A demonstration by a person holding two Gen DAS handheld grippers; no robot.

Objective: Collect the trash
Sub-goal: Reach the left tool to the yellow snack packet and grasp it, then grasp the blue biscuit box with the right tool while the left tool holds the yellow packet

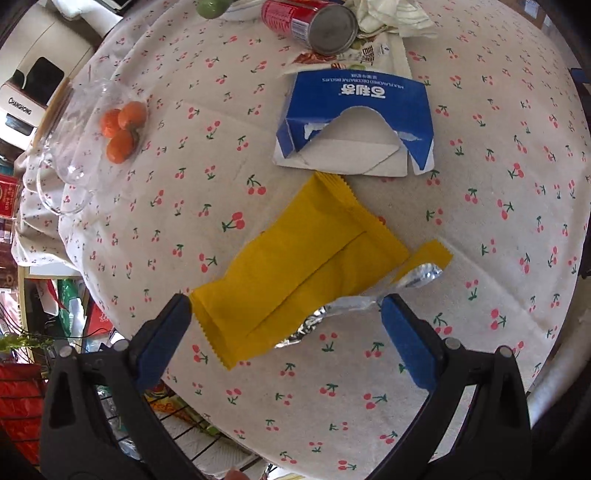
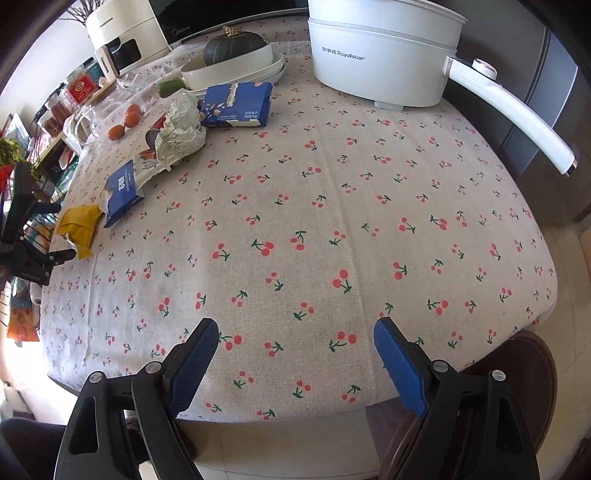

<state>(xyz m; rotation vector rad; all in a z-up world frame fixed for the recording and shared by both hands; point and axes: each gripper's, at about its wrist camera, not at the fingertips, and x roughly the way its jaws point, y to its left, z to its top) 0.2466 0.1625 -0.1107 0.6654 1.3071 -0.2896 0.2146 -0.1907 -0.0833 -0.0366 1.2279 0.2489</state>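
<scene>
Target item: yellow wrapper (image 1: pixel 295 273), lying flat on the worktop (image 1: pixel 480 206) directly ahead of my left claw (image 1: pixel 286 310), its near end between my two pads but not pressed by either.
Wrapper condition: torn open at the side toward my right pad, silver foil lining (image 1: pixel 421 275) spilling out; a thin, limp thing, so I judge it needs a pinch on a raised edge rather than a flat squeeze.
Left claw: jaws spread wide, pointed steeply down over the wrapper, nothing held; I judge this is the approach for a first pick.
Beyond the wrapper: torn blue carton (image 1: pixel 354 122), just past the wrapper's far end, flattened and open, also trash by the look of it.
Further out: red can (image 1: pixel 310 22) on its side, touching crumpled paper (image 1: pixel 391 14) and a printed packet; these lie grouped near the far edge.
Left of my left claw: glass jug (image 1: pixel 74 147) with three small oranges (image 1: pixel 122 129); food, I judge not for collecting.
Right claw (image 2: pixel 295 350): jaws wide apart and empty, hanging over bare cherry-print cloth near the worktop's near edge, well apart from all the litter; I judge it is kept clear while the left works.
Right claw surroundings: white electric pot (image 2: pixel 384 51) far ahead, intact blue box (image 2: pixel 236 105) far ahead to the left.
Risk: foil may tear away.
</scene>
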